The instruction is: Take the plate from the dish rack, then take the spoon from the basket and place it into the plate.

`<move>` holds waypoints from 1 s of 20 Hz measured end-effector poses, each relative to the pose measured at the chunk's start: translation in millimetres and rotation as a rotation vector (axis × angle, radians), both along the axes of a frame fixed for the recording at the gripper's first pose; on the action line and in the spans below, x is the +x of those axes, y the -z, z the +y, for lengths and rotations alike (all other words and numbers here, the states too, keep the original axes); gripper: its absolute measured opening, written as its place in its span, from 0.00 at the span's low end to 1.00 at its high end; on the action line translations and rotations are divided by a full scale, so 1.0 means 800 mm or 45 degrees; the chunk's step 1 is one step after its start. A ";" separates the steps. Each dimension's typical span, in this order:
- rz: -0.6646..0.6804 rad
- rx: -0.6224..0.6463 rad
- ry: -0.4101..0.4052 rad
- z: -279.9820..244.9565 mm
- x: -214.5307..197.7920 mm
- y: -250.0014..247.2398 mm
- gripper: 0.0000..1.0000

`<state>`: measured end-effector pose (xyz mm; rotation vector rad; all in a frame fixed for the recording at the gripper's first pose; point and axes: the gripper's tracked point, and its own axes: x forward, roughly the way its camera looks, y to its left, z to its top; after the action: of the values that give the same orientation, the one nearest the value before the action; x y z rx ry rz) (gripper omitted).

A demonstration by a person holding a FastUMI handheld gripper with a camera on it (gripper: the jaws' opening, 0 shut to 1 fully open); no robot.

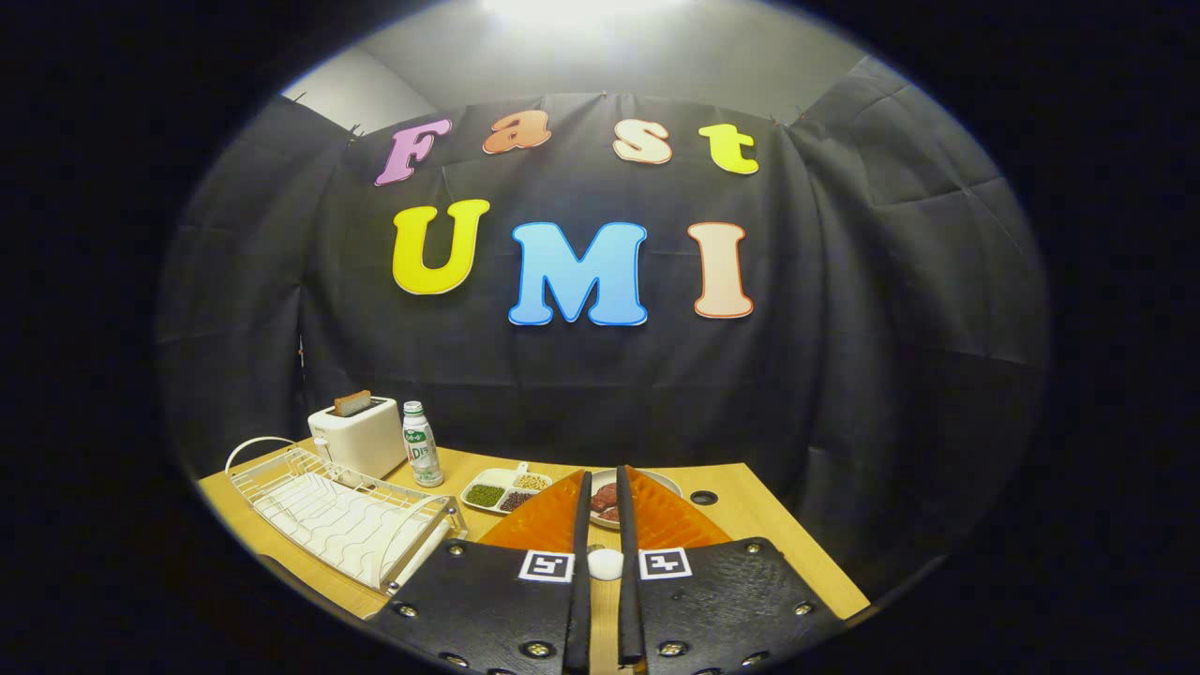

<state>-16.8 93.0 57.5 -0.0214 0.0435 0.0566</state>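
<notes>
Spoon (605,563): only a small white rounded bit shows, wedged low between the two fingers. I read it as the handle end seen end-on, and the rest is hidden by the fingers. The gripper (604,473) is narrow, its jaws almost together and both sides seemingly pressing that white bit, so it counts as holding the spoon. Handling guess: it looks like ceramic or hard plastic, so light, stiff and glossy, and probably slippery against flat pads. It could chip if dropped on hard ware. A hold on the handle is right, but a grip this near the end lets the bowl end swing or pivot, so keep the squeeze firm and the tilt gentle. The orange fingers (548,525) point forward at the plate (667,482), a white round one lying flat on the table (750,525) just beyond the tips, with some reddish-brown pieces (607,499) in it. The plate is rigid and breakable, so the spoon should be lowered in, not dropped. Just left of the plate is a small divided tray (506,492) with green and dark beans. Further left is the white wire dish rack (328,511), slots bare. Behind the rack stand a white toaster (361,436) and a small bottle (421,445), close beside each other.
</notes>
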 end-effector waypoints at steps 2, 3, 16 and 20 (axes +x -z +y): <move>-0.007 -0.022 0.015 -0.008 -0.011 -0.018 0.11; -0.005 -0.028 0.017 -0.010 -0.017 -0.025 0.11; 0.017 -0.053 -0.038 0.015 -0.095 -0.067 0.11; 0.082 -0.057 -0.083 0.037 -0.105 -0.045 0.11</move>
<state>-100.6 122.5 93.5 -0.0660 0.1083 0.1211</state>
